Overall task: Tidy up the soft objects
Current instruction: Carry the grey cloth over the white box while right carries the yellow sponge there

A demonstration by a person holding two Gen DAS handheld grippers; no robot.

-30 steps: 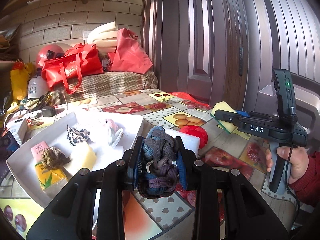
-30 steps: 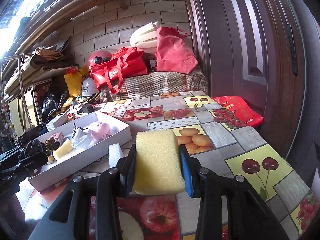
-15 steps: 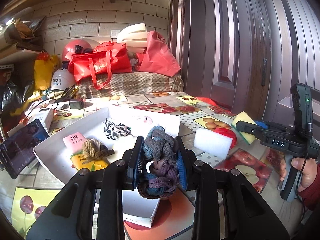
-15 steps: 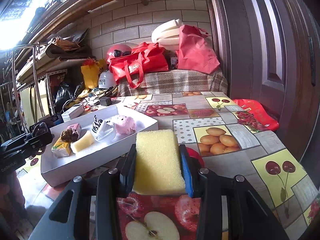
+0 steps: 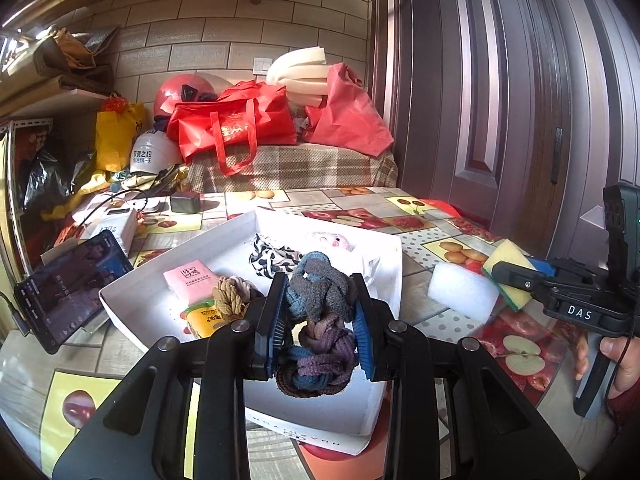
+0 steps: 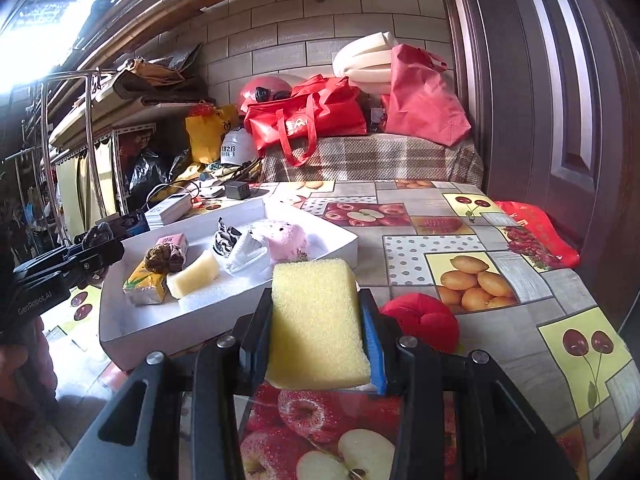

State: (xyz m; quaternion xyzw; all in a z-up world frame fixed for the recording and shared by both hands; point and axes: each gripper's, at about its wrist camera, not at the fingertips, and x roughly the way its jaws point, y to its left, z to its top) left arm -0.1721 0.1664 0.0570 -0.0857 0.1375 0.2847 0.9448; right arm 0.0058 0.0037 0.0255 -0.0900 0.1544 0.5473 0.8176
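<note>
Braided rope toy (image 5: 320, 322), center frame, sits pinched in the left gripper (image 5: 320, 320) above the white tray (image 5: 384, 280), ready to drop; right gripper (image 6: 318, 332) clamps the yellow sponge (image 6: 316, 320), waiting.

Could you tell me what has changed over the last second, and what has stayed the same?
The left tongs carried the knotted rope ball leftward, from beside the white tray to above its near corner. The right tongs moved the yellow sponge closer to the tray. Nothing was taken or released: both grips are unchanged, and the tray's contents and the red plush lie as before.
</note>
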